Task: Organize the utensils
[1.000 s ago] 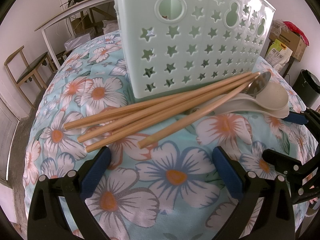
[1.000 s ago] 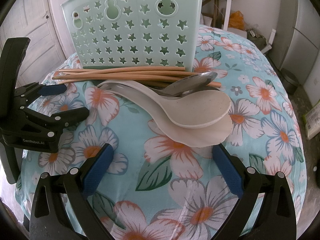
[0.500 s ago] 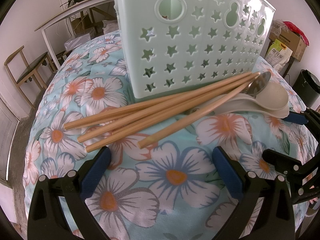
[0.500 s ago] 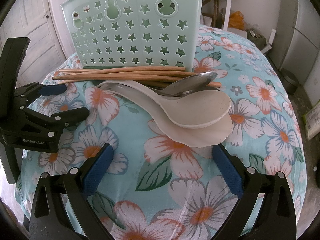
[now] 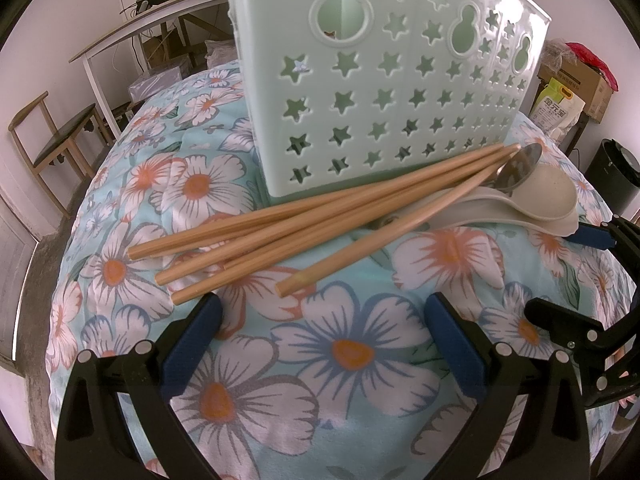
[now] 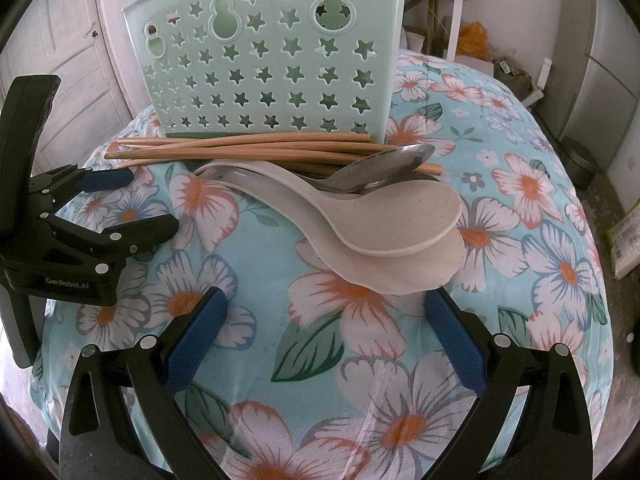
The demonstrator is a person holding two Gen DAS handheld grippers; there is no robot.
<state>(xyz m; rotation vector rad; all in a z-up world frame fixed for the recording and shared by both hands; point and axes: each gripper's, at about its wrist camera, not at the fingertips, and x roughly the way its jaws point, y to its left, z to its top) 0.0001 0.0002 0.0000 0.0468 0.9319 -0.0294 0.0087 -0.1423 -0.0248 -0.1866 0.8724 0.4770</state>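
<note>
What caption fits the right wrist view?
Open right gripper faces stacked cream spoons, chopsticks and a green holder.

Left gripper (image 5: 322, 334): jaws spread wide, holding nothing, above the floral cloth (image 5: 352, 352).
Chopsticks (image 5: 320, 220): four, fanned out, lying against the holder's base.
Holder (image 5: 384, 80): mint green, star cut-outs, upright.
Spoons (image 5: 536, 196): beige pair, a metal one on top.
Right gripper (image 5: 592, 276): at the right edge.

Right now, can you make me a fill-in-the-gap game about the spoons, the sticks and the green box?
1. The holes in the green box are mostly shaped like ____.
2. The chopsticks lie in front of the green box, on the ____ cloth.
3. The metal spoon rests on top of the ____ spoons.
4. Both the left tool and the right tool are ____.

Missing words: stars; flowered; cream; open
</note>
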